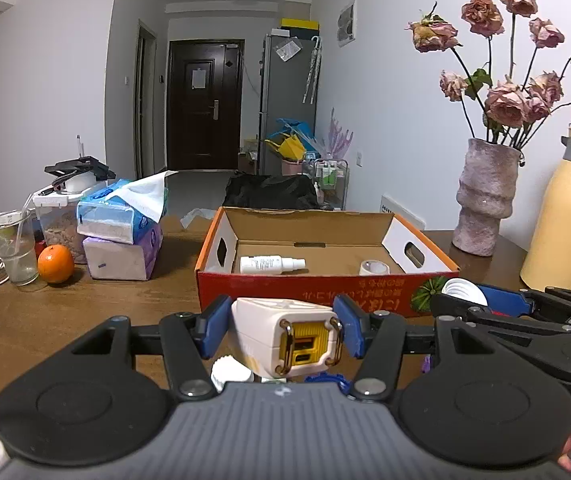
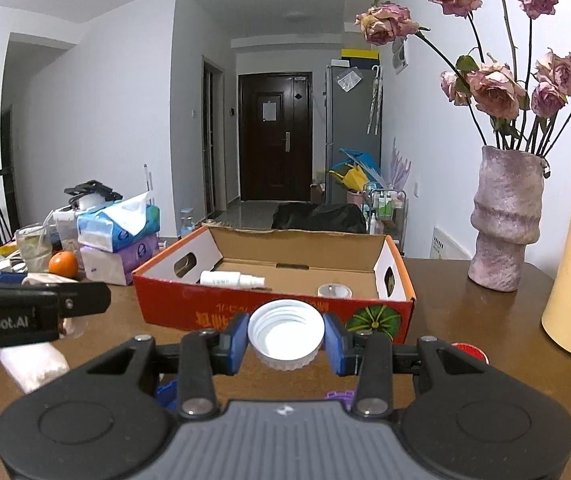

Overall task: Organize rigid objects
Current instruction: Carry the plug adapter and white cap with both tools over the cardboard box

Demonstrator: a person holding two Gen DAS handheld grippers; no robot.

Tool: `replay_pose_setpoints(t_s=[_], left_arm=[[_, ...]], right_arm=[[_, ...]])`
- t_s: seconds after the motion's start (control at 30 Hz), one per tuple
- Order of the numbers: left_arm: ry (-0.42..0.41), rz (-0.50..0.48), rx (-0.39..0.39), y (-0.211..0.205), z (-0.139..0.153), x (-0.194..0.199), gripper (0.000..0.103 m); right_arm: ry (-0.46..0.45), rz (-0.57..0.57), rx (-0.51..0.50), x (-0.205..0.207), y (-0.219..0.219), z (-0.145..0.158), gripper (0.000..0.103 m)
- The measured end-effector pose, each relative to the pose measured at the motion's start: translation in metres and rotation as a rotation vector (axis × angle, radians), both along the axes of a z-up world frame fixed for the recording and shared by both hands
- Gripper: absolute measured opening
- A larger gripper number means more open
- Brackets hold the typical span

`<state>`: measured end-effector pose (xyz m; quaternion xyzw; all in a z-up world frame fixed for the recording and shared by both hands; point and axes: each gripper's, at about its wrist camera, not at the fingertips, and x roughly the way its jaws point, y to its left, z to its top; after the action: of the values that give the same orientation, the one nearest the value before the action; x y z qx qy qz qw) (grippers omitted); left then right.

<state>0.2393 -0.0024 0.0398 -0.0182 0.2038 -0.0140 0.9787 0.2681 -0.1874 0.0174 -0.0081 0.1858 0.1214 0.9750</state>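
My left gripper is shut on a cream and yellow charger block, held above the table in front of the red cardboard box. My right gripper is shut on a white threaded lid, also in front of the box. The lid shows at the right in the left wrist view. Inside the box lie a white spray bottle and a tape roll. The bottle and the tape roll also show in the right wrist view.
A white cap and blue piece lie under my left gripper. Tissue packs, an orange and a glass stand left. A vase and yellow flask stand right. A red cap lies by the flask.
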Motion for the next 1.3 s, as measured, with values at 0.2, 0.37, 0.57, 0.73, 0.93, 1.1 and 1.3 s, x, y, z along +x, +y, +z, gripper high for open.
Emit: replay_pose_setpoints(t_s=[0.2, 0.37, 0.57, 0.73, 0.93, 1.1, 1.3], left_arm=[[0.002, 0.017, -0.012, 0.003, -0.001, 0.02, 0.058], [-0.001, 0.035, -0.029, 0.006, -0.002, 0.038, 0.058], [-0.01, 0.052, -0.037, 0.006, 0.0, 0.058, 0.058], [-0.026, 0.066, -0.045, 0.006, 0.002, 0.075, 0.058], [-0.03, 0.079, -0.046, 0.003, 0.003, 0.095, 0.058], [-0.029, 0.09, -0.058, 0.003, 0.003, 0.112, 0.058], [-0.024, 0.112, -0.057, 0.003, 0.0, 0.132, 0.058]], right_arm=[[-0.002, -0.01, 0.021, 0.019, -0.002, 0.003, 0.039], [0.009, -0.012, 0.034, 0.034, -0.002, 0.002, 0.039], [0.01, -0.017, 0.036, 0.052, 0.003, 0.001, 0.039], [0.007, -0.026, 0.041, 0.067, 0.006, 0.001, 0.039], [0.008, -0.045, 0.055, 0.088, 0.007, 0.003, 0.039], [0.007, -0.057, 0.055, 0.104, 0.008, 0.005, 0.039], [0.015, -0.068, 0.062, 0.125, 0.008, 0.006, 0.039]])
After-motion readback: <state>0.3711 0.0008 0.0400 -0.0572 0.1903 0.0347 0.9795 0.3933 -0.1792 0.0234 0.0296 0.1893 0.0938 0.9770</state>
